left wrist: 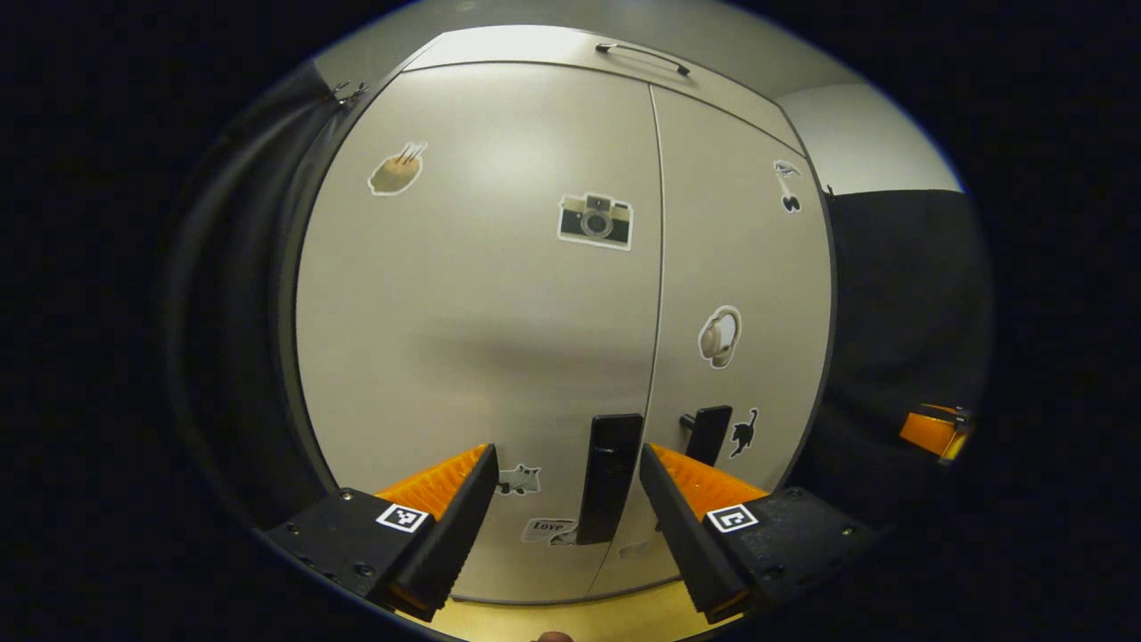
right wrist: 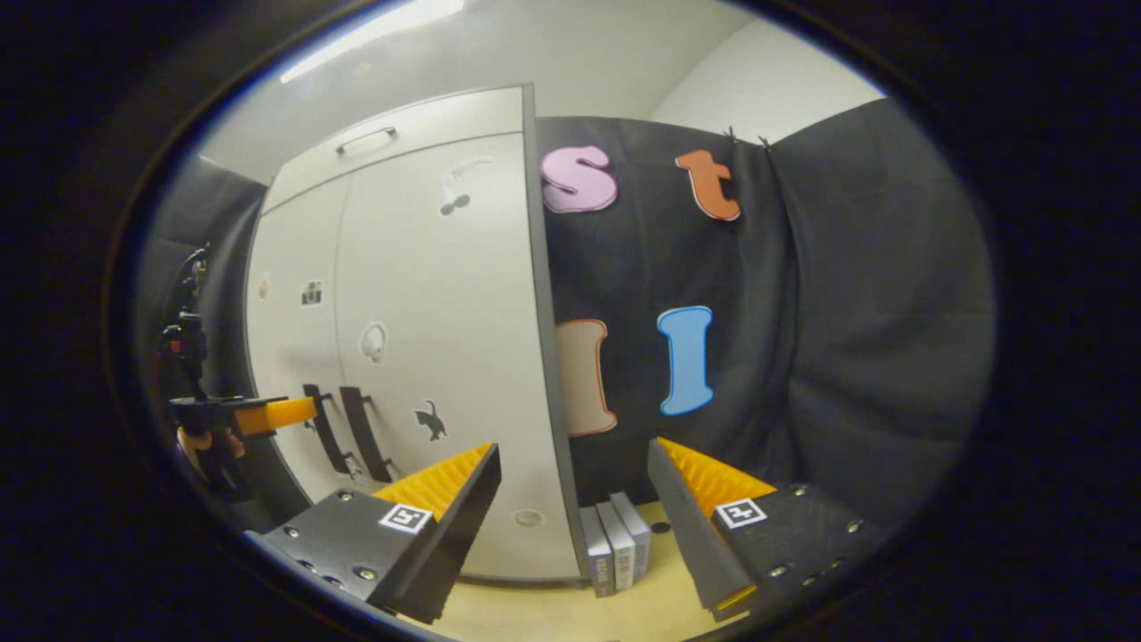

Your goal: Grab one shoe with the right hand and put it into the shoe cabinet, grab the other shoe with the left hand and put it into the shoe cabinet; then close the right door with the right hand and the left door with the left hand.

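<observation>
The grey shoe cabinet [left wrist: 499, 294] stands straight ahead in the left gripper view with both doors shut and flush. Its left door handle [left wrist: 609, 477] sits just ahead of my left gripper [left wrist: 566, 450], which is open and holds nothing. The right door handle [left wrist: 709, 432] is beside it. In the right gripper view the cabinet [right wrist: 428, 294] is seen at an angle from its right. There the left gripper [right wrist: 267, 413], held by a hand, reaches up to the two handles [right wrist: 343, 432]. My right gripper [right wrist: 575, 448] is open and empty, off the cabinet's right corner.
Three slim grey boxes [right wrist: 615, 539] stand on the pale wooden floor [right wrist: 553, 611] against the cabinet's right side. Black cloth hangs behind and to both sides of the cabinet. A top drawer handle [left wrist: 642, 58] runs above the doors. The right gripper [left wrist: 931, 431] shows at the far right.
</observation>
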The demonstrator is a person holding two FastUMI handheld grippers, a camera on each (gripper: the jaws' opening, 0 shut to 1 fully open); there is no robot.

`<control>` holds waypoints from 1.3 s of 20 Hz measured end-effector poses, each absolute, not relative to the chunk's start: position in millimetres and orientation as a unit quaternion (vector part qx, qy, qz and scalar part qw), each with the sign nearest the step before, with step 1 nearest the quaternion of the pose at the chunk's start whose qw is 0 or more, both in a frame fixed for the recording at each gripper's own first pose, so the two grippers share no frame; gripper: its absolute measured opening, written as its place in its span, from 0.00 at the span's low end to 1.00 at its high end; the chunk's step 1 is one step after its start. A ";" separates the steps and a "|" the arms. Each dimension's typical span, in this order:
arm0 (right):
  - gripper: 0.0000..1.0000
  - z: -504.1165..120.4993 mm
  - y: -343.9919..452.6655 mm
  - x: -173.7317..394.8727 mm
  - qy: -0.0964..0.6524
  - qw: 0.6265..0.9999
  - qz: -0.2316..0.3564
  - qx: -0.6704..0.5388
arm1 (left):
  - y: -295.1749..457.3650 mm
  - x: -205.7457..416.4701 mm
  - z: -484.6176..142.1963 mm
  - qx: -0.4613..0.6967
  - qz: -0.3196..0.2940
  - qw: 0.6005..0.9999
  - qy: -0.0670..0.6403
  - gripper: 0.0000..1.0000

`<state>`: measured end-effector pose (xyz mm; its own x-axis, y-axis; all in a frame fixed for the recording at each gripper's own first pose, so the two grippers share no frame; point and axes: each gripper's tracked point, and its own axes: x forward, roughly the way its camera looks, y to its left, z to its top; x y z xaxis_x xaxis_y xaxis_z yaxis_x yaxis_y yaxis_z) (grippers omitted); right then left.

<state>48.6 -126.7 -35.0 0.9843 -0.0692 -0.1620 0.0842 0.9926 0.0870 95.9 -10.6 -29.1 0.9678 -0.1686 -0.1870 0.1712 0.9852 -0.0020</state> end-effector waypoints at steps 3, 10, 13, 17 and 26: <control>0.99 2.6 -93.8 43.4 0.044 0.998 -0.010 0.036 | -11.8 60.5 7.4 0.011 -0.086 0.994 0.068 0.96; 0.99 51.0 -23.4 21.9 -0.003 0.998 0.047 0.045 | 24.6 -7.8 56.7 0.020 -0.020 0.999 0.027 0.95; 0.99 49.7 -8.9 11.7 -0.003 0.998 0.053 0.029 | 33.5 -27.0 65.9 0.025 -0.010 0.999 0.020 0.95; 0.99 46.1 3.9 -0.1 0.005 0.998 0.060 0.030 | 42.0 -42.9 67.1 0.017 -0.009 1.000 0.023 0.95; 0.99 47.8 10.7 -16.4 0.006 0.999 0.045 0.030 | 56.2 -55.5 68.6 0.012 -0.016 1.000 0.024 0.95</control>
<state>-16.4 10.7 47.8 0.9958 0.0909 -0.0090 -0.0902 0.9941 0.0599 -55.5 56.2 68.6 0.9984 -0.0306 -0.0484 0.0317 0.9992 0.0227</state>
